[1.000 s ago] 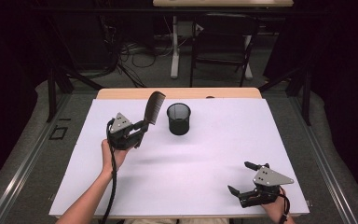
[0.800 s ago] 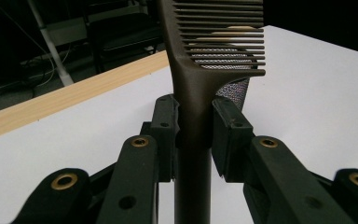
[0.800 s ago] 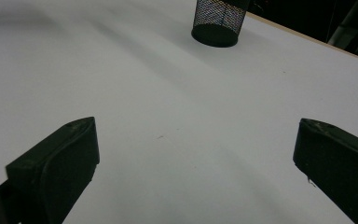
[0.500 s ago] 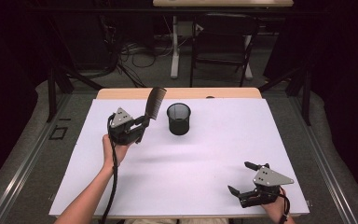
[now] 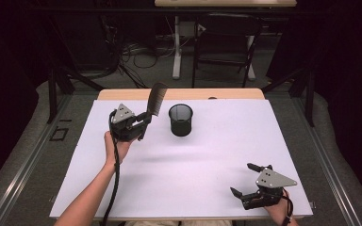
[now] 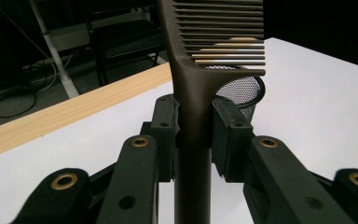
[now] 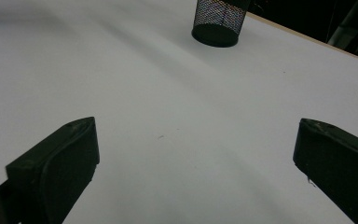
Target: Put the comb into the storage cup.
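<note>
Scene: a person at a table [image 5: 122, 94] covered by a white sheet [image 5: 202, 155], a two-jaw gripper in each hand.
Left gripper: the left gripper [image 5: 143, 123] is lifted above the far left part of the sheet, just left of the mesh cup.
Left gripper fingers: clamped on the handle of a dark comb [image 5: 155, 99]; in the left gripper view the two fingers [image 6: 164, 126] press the handle from either side, touching it.
Comb and fingers: the handle runs straight up between the fingers, and the toothed part stands clear above them, its teeth pointing to the right in the left gripper view.
Comb in the scene: in the high view the comb rises upright, leaning slightly right, its top over the far wooden edge of the table; it touches neither the sheet nor the cup.
Mesh cup: a black mesh cup [image 5: 180, 119] stands upright on the far middle of the sheet, just right of the comb and apart from it.
Right gripper: the right gripper [image 5: 246, 181] rests low at the near right corner of the sheet, well apart from the cup.
Right gripper fingers: wide apart, with bare sheet between them.
</note>
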`<action>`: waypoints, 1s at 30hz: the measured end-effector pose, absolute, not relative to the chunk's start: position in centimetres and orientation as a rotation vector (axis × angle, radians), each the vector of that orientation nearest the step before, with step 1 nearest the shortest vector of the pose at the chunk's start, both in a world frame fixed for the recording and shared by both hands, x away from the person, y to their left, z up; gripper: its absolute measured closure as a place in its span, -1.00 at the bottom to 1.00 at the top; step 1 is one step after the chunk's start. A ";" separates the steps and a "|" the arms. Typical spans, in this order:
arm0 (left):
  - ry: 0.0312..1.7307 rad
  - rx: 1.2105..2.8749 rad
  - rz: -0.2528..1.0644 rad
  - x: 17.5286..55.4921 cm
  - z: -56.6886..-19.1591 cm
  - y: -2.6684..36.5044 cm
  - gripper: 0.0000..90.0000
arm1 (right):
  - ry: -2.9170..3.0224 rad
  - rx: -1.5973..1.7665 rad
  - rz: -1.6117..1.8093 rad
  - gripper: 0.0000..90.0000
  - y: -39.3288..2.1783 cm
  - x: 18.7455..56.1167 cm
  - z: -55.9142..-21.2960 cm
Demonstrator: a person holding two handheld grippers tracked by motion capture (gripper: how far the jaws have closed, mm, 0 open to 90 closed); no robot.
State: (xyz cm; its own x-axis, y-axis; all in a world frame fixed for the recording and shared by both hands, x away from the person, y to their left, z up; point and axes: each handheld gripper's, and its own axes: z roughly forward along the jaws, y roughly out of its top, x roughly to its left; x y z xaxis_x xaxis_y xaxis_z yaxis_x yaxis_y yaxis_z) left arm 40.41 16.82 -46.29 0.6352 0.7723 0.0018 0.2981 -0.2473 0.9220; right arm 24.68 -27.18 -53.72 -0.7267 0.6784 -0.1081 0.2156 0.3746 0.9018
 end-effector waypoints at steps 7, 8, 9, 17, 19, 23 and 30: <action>0.855 1.819 0.580 40.8 -45.8 16.5 0.60 | 2.173 0.773 1.322 -1.00 -27.2 24.7 -53.7; 0.855 1.815 0.581 40.9 -45.7 16.5 0.60 | 2.173 0.773 1.322 -1.00 -27.2 24.7 -53.7; 0.855 1.815 0.581 40.9 -45.7 16.5 0.60 | 2.173 0.773 1.322 -1.00 -27.2 24.7 -53.7; 0.850 1.810 0.584 41.2 -45.4 16.1 0.60 | 2.177 0.780 1.319 -1.00 -27.2 24.7 -53.8; 0.847 1.811 0.588 41.2 -45.3 15.9 0.60 | 2.180 0.775 1.314 -1.00 -27.2 24.7 -53.7; 0.840 1.805 0.594 41.3 -44.9 15.8 0.60 | 2.176 0.771 1.315 -1.00 -27.1 24.7 -53.7; 0.832 1.797 0.604 41.7 -44.4 15.4 0.60 | 2.185 0.775 1.304 -1.00 -27.2 24.7 -53.7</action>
